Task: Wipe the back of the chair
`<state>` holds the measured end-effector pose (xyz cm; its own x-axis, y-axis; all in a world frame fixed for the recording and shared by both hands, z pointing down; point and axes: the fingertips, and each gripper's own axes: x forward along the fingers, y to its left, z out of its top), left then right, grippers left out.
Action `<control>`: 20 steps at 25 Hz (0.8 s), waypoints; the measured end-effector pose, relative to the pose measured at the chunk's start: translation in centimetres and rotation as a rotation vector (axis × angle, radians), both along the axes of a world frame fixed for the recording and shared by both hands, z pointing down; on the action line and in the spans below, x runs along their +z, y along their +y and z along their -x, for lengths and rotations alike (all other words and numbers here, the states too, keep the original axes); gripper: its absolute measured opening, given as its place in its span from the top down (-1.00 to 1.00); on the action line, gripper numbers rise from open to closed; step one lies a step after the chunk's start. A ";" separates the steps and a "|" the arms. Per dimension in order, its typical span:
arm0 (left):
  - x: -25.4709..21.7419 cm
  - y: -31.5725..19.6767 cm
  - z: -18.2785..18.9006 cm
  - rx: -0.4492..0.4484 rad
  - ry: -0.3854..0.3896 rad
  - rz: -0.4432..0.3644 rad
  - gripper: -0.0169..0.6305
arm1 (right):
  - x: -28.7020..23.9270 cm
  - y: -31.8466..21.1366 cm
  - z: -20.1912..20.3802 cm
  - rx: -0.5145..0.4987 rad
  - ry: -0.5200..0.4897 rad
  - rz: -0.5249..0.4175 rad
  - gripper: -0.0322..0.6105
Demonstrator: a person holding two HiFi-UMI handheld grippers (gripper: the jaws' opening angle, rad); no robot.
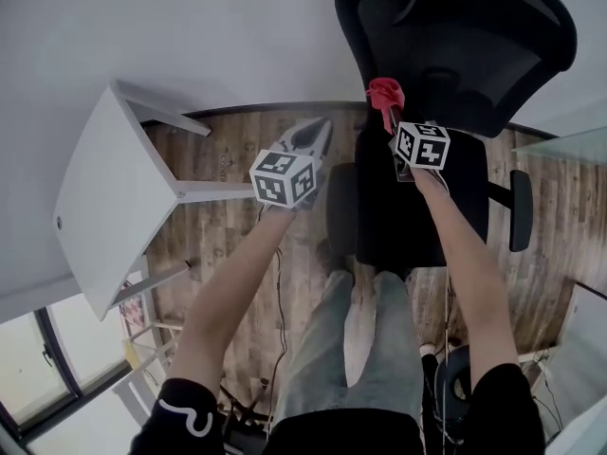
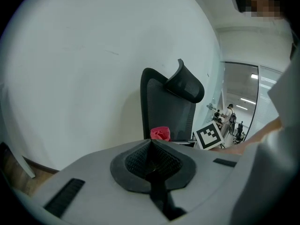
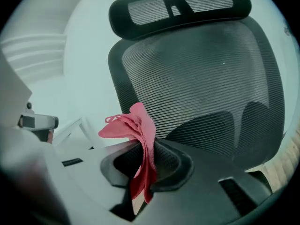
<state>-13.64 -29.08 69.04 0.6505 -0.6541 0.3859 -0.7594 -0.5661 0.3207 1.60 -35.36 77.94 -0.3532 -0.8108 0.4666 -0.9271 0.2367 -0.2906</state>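
Wood floor (image 1: 237, 254) under a plain white wall, and we sweep from the left. White table (image 1: 104, 197) stands well clear. Next, the left gripper (image 2: 151, 146): jaws pressed together with nothing between them, hanging beside the seat and bracing nothing. Over to the right gripper (image 3: 143, 159), jaws clamped on a red cloth (image 3: 133, 125) that fans out above them. Dead ahead is the black chair (image 1: 455, 45), its mesh backrest (image 3: 201, 78) filling the right gripper view, and the cloth looks just short of it.

Now the dangers. Only a thin fold is pinched, so dragging across grippy mesh could tug the cloth free. Push too hard and the unsteadied chair may swivel away. Too little cloth leading, and hard jaws scrape the mesh instead.
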 end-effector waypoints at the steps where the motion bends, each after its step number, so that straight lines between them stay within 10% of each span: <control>1: 0.1 -0.1 0.5 -0.004 0.001 0.003 0.87 | 0.3 0.0 0.6 -0.009 0.004 0.006 0.68; 20: 1.1 -1.3 -2.5 0.038 -0.012 0.019 0.87 | 1.9 -1.4 -2.9 0.011 0.039 0.024 0.68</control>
<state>-11.16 -30.41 70.11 0.6702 -0.6216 0.4056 -0.7412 -0.5886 0.3226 4.45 -36.75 79.86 -0.3255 -0.8029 0.4994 -0.9404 0.2198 -0.2596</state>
